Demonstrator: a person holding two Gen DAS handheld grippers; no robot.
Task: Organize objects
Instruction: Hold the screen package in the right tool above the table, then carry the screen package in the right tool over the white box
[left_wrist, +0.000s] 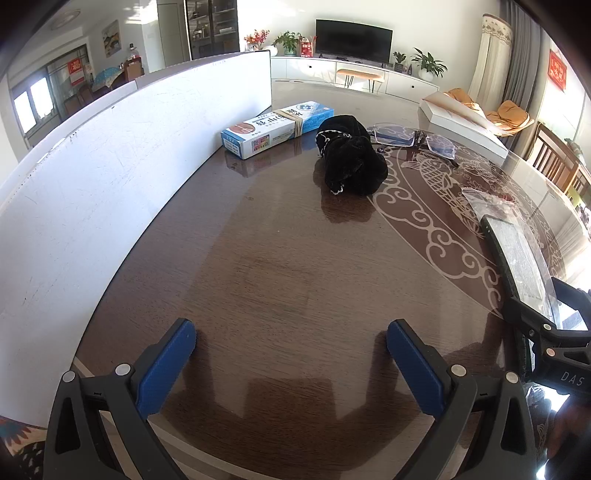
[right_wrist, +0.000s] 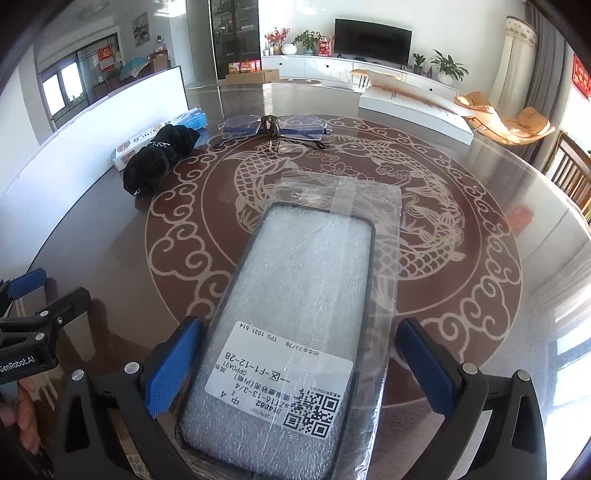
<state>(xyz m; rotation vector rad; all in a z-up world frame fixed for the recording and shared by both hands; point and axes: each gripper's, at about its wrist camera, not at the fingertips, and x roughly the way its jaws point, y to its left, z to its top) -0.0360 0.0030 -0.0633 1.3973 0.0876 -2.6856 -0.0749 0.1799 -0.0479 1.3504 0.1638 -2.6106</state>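
Note:
A phone case in a clear plastic bag, black-rimmed with bubble wrap and a white label, lies between the wide-apart fingers of my right gripper; the left pad is next to its edge, the right pad stands apart. It also shows in the left wrist view. My left gripper is open and empty over bare table. Ahead lie a black cloth pouch, a blue-and-white box and rimless glasses.
A white board stands along the left of the round brown table with a fish pattern. A white flat box lies at the far right. The glasses, the pouch and the blue box show in the right wrist view.

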